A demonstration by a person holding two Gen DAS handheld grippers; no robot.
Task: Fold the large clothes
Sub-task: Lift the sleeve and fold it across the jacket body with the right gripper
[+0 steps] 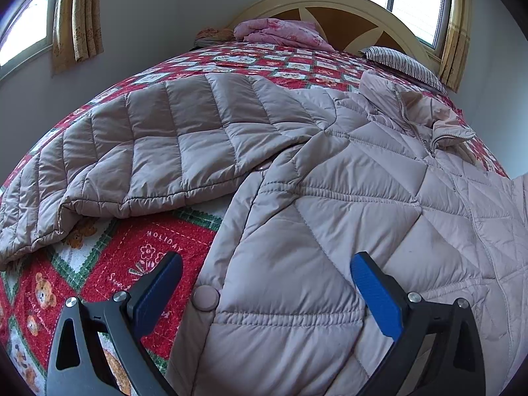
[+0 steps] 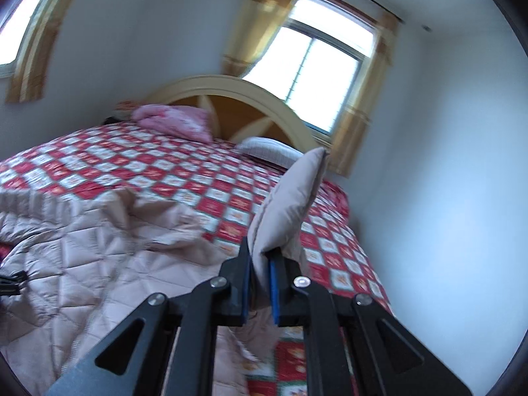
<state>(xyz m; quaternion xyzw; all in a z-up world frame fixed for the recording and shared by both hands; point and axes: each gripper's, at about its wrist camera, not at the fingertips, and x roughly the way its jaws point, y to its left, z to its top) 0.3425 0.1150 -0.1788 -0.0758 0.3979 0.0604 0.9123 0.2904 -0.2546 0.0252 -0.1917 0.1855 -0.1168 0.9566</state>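
A large pale pink quilted puffer jacket (image 1: 330,191) lies spread on the bed, collar toward the headboard, one sleeve (image 1: 138,151) stretched to the left. My left gripper (image 1: 265,264) is open just above the jacket's lower front, near a snap button (image 1: 206,298). In the right wrist view the jacket (image 2: 99,264) lies to the left. My right gripper (image 2: 260,257) is shut on a sleeve end (image 2: 290,204) of the jacket and holds it lifted above the bed; this view is motion-blurred.
The bed has a red and white checked holiday quilt (image 1: 138,264). A pink folded blanket (image 1: 280,33) and a striped pillow (image 1: 402,62) lie by the arched headboard (image 1: 346,10). Windows with gold curtains flank the bed. A white wall (image 2: 445,165) runs along the right side.
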